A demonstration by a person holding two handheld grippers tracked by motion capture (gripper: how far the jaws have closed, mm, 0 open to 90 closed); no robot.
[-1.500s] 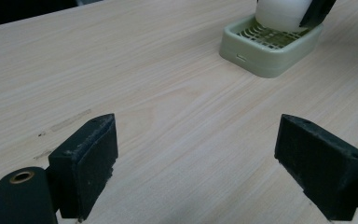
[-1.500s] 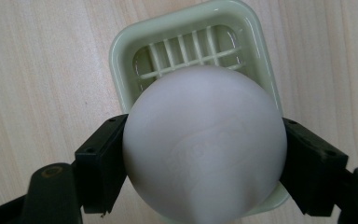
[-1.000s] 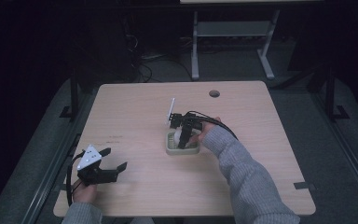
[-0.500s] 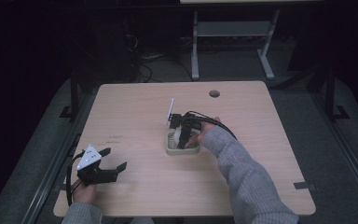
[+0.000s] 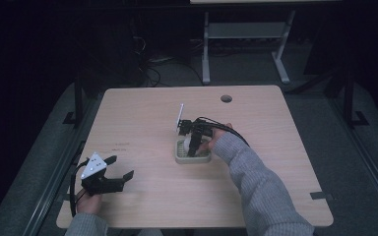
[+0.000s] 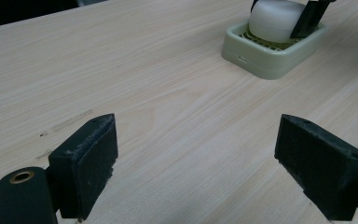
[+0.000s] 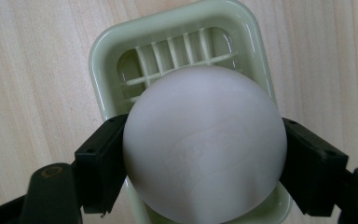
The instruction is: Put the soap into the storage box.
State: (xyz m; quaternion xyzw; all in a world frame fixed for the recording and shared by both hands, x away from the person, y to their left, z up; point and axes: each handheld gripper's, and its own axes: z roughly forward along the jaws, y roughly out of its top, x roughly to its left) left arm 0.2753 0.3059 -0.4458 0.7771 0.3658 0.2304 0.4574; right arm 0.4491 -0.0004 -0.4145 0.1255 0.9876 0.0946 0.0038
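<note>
Left gripper (image 5: pixel 119 167): sitting low near the table's front left corner, held in the person's left hand (image 5: pixel 87 202); its two black jaws are standing wide apart with nothing between them, bare wood showing through the gap in the left gripper view (image 6: pixel 196 154).
Grey plate (image 5: pixel 92 165): riding on top of the left gripper, three-cornered and pale.
Table (image 5: pixel 142 118): light wood, carrying a round hole (image 5: pixel 226 99) near its far edge.
Soap dish (image 5: pixel 183 158): pale green, lying about mid-table, well apart from the left gripper; its slatted floor is showing in the right gripper view (image 7: pixel 177 51).
White soap (image 7: pixel 204 142): a rounded white bar, resting over the soap dish, its far end showing in the left gripper view (image 6: pixel 275 21).
Right gripper (image 5: pixel 191 143): pointing down over the dish, its jaws pinching the white soap from both sides, each pad pressing against the bar in the right gripper view (image 7: pixel 204 163).
Right hand (image 5: pixel 215 140): gripping the tool just right of the dish, a grey sleeve (image 5: pixel 261 187) trailing back to the table's front edge.
</note>
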